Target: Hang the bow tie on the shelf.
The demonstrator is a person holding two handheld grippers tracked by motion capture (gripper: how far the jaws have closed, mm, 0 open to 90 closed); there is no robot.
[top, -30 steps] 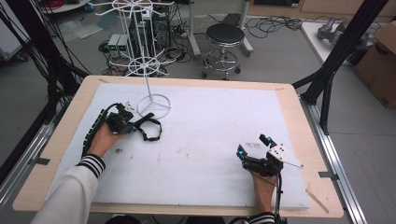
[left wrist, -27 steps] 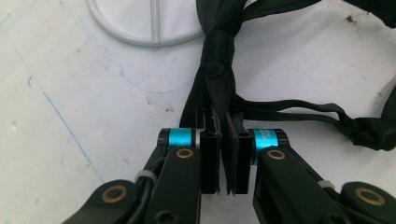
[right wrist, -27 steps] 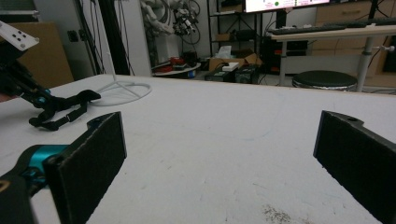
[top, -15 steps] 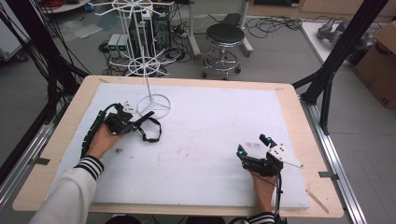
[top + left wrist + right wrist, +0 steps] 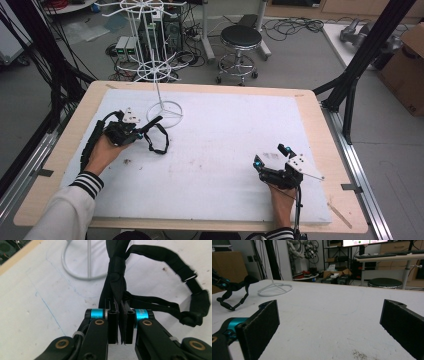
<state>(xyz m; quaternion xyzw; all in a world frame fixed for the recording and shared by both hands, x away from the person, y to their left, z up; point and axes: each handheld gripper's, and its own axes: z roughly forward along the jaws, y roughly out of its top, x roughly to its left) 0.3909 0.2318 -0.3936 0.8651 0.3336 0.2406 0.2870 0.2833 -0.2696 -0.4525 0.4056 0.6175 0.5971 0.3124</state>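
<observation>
Two grippers sit on the white mat [image 5: 215, 150]: the left gripper [image 5: 142, 134] has its jaws clamped on a black strap [image 5: 117, 287], whose loop trails on the mat beside the wire stand [image 5: 164, 111]. Well apart, the right gripper [image 5: 270, 157] rests near the front edge, jaws spread wide around nothing.

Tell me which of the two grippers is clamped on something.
The left gripper: its jaws are shut on the black strap beside the white wire stand. The right gripper rests open, holding nothing.
</observation>
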